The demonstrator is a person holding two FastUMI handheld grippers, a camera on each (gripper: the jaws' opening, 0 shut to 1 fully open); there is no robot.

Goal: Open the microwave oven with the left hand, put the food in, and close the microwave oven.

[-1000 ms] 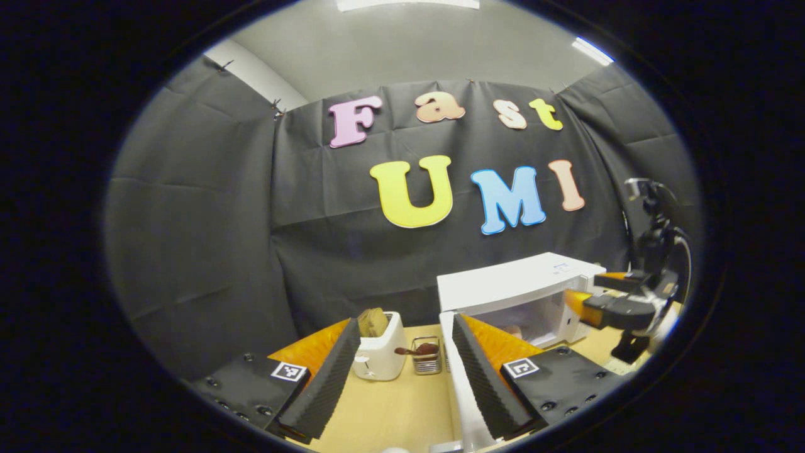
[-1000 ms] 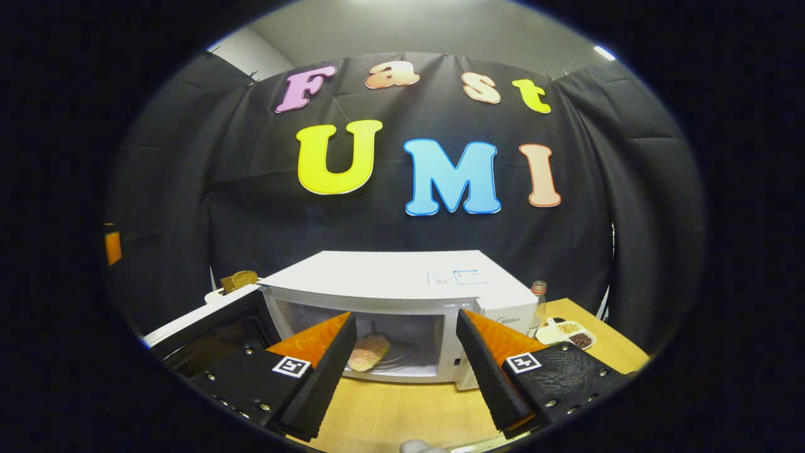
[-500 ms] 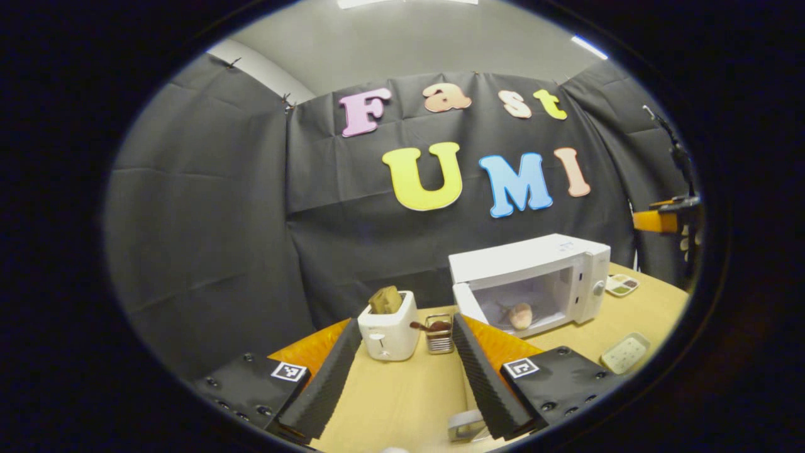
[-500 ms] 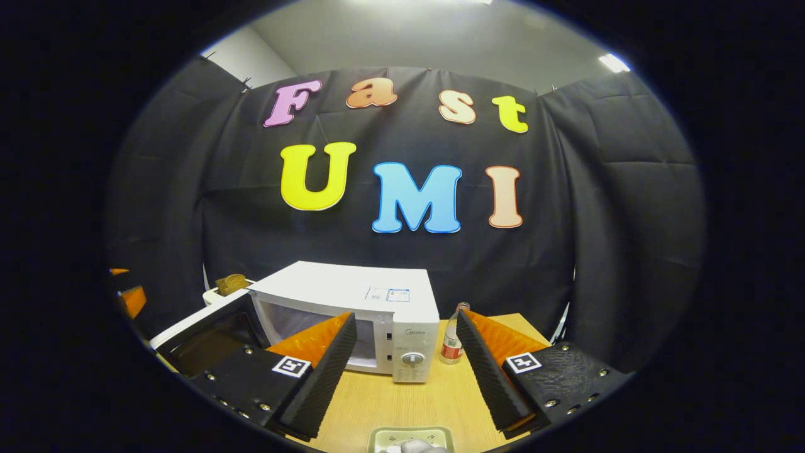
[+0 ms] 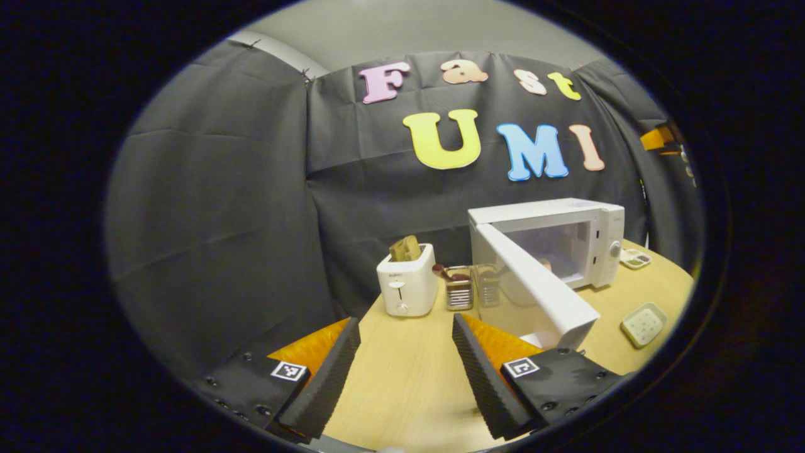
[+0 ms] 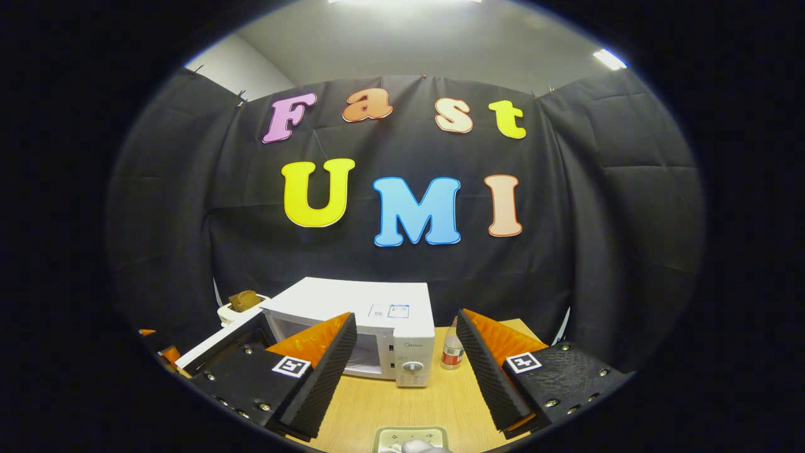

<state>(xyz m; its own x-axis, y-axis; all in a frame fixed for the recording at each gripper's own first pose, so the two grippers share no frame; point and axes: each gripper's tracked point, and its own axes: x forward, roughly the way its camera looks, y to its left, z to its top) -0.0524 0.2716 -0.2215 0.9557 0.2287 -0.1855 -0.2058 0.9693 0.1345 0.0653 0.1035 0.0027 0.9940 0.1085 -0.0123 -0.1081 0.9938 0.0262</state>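
The white microwave stands on the wooden table with its door swung out toward me. A bit of tan food shows inside, mostly hidden behind the door. My left gripper is open and holds nothing, low over the table, just left of the door's free end. My right gripper is also open with nothing in it, set back from the microwave, whose door hangs open at the left. The right gripper shows high at the far right of the left gripper view.
A white toaster holding bread stands left of the microwave, with a small wire rack and a glass jar beside it. A pale tray and a small dish lie right. A bottle stands by the microwave.
My right gripper has drawn back from the microwave's opening, leaving the food inside. My left gripper has moved back and left, away from the door's edge.
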